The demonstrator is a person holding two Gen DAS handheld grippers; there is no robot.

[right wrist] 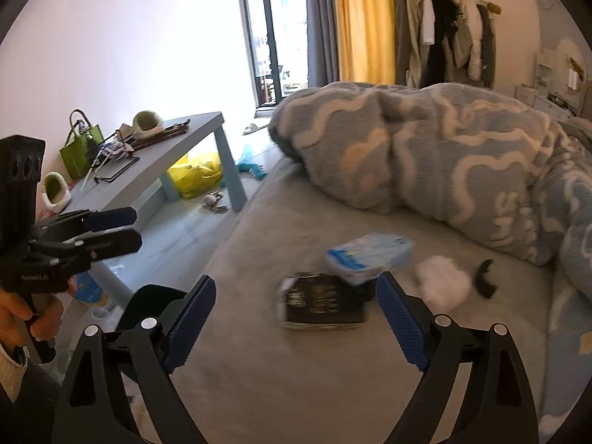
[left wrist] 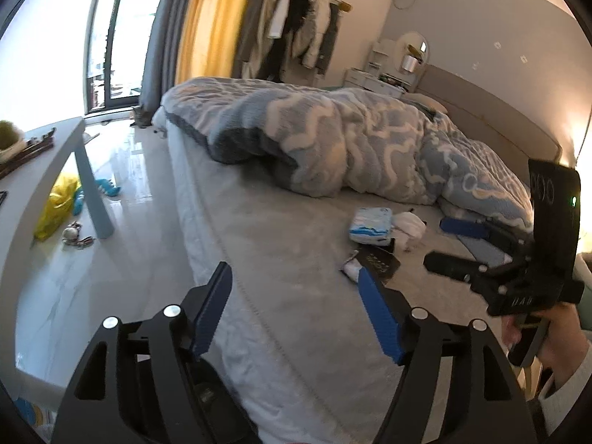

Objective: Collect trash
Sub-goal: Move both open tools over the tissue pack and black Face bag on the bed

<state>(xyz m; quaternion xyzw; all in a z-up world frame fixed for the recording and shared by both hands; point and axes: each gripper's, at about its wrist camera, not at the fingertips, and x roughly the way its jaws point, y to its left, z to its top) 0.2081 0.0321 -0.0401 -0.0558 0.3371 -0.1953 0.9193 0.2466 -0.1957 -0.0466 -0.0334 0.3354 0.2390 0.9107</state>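
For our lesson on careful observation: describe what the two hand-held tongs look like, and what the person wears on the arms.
Both tongs, left and right, are matte black plastic with silver round bolts and ribbed blue pads on flat fingers. Each has a pistol-style handle and an upright black block on top with three round holes; the right one shows a small green light. The sleeves are light-coloured.

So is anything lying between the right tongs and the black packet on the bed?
Nothing visible. The right tongs stand open and empty, and only bare sheet separates them from the black packet. The blue-white pack overlaps its far corner.
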